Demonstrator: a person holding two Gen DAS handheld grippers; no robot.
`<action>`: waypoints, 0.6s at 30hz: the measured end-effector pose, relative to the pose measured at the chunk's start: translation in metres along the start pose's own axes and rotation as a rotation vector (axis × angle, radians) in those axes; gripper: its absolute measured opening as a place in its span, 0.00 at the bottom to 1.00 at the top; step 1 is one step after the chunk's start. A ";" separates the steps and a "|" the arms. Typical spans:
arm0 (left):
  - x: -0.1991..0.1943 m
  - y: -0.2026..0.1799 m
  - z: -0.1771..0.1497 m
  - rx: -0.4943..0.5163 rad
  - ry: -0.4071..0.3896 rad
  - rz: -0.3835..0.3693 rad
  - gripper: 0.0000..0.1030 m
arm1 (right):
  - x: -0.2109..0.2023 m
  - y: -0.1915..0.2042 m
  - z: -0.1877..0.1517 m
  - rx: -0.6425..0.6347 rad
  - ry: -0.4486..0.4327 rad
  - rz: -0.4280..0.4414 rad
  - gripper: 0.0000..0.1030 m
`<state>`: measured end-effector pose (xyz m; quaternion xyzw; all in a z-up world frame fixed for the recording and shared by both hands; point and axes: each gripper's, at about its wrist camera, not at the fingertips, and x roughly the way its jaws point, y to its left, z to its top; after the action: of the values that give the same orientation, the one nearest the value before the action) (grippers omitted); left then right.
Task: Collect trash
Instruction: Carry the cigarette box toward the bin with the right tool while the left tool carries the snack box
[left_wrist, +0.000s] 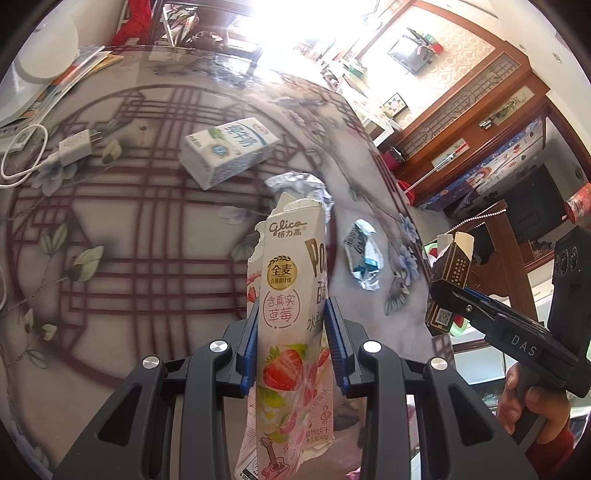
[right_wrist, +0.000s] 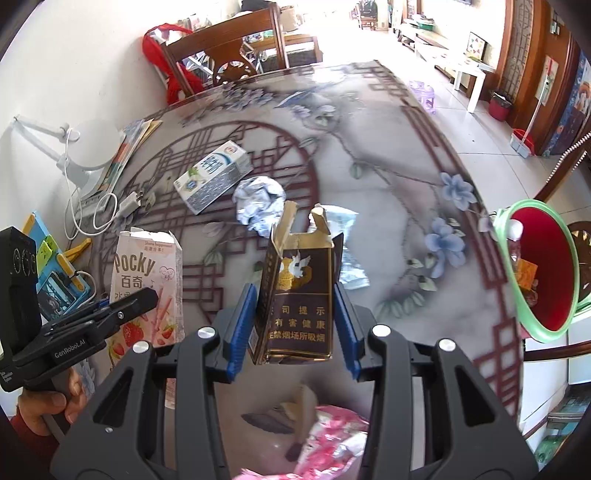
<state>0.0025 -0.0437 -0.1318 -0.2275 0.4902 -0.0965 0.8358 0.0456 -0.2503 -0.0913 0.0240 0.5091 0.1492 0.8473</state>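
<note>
My left gripper (left_wrist: 291, 343) is shut on a pink strawberry Pocky box (left_wrist: 282, 280), which stands upright between the blue pads above the table. From the right wrist view, the same left gripper (right_wrist: 144, 301) and Pocky box (right_wrist: 147, 266) show at the left. My right gripper (right_wrist: 295, 317) is shut on a dark, torn-open cigarette pack (right_wrist: 299, 295), lifted off the table. On the table lie a white milk carton (left_wrist: 227, 151), crumpled foil (left_wrist: 299, 186) and a flattened silver wrapper (left_wrist: 364, 258). A green-rimmed bin with a red liner (right_wrist: 546, 334) stands past the table's right edge.
A white charger with cable (left_wrist: 74, 147), a desk lamp (right_wrist: 92, 151), papers and a phone on a blue stand (right_wrist: 55, 280) crowd the table's left side. A wooden chair (right_wrist: 229, 48) stands at the far end. Pink wrappers (right_wrist: 332, 435) lie below my right gripper.
</note>
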 end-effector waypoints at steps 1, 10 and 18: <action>0.002 -0.005 -0.001 0.003 0.000 -0.001 0.29 | -0.002 -0.005 0.000 0.002 -0.002 -0.001 0.40; 0.017 -0.045 -0.004 0.012 0.000 0.011 0.29 | -0.008 -0.048 -0.002 0.014 0.005 0.005 0.40; 0.033 -0.080 -0.003 0.009 -0.014 0.029 0.29 | -0.011 -0.086 0.000 0.004 0.014 0.024 0.40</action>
<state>0.0218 -0.1277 -0.1209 -0.2175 0.4871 -0.0847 0.8416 0.0607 -0.3358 -0.0985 0.0307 0.5149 0.1586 0.8419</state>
